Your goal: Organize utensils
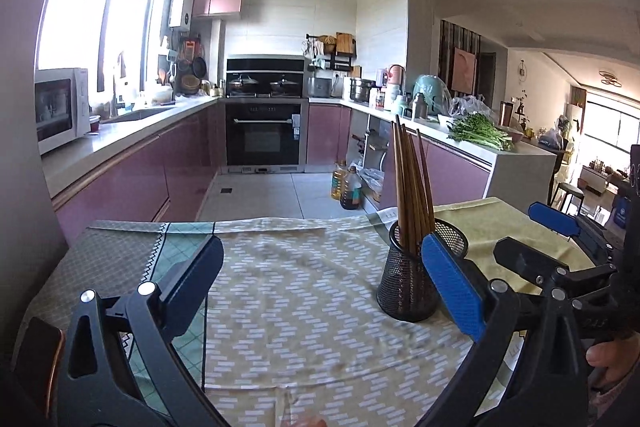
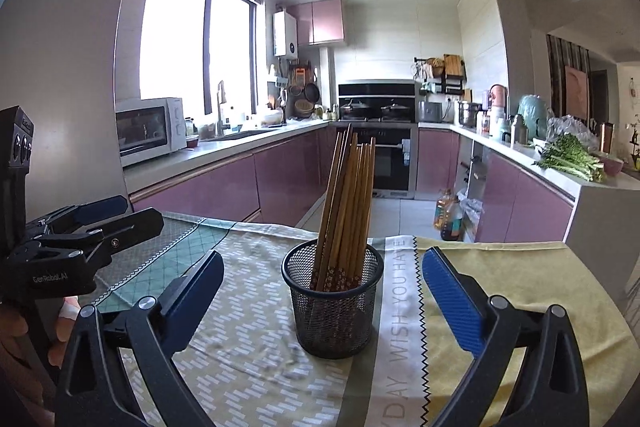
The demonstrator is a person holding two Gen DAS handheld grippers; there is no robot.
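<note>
the chopsticks (image 2: pixel 347 203) stand bunched in the black mesh holder (image 2: pixel 331 303), tips down and tops fanned and leaning a little, and the holder sits upright on the patterned tablecloth (image 2: pixel 248 367), near the middle of the table and right in front of you. no loose utensil shows on the cloth in either view, so the gathering looks done or nearly done, and what is left is probably to tidy the bundle or set the holder where it belongs. your right gripper (image 2: pixel 322 291) hangs wide, with the holder sitting between its blue pads and clear of both, and nothing in its grip. your left gripper (image 1: pixel 320 279) is also spread wide and empty; from its own camera the holder (image 1: pixel 420 275) lies off to the right, partly behind the right-hand pad (image 1: pixel 454 287). if you mean to move the holder, take it low on the mesh wall with the right tool, since a high grip could tip it and the tall sticks make it top-heavy. close gently, as thin mesh may flex and slip. keep the left tool back, because the two rigs are near each other and a bump could knock the sticks. lift straight up so the cloth does not drag.
</note>
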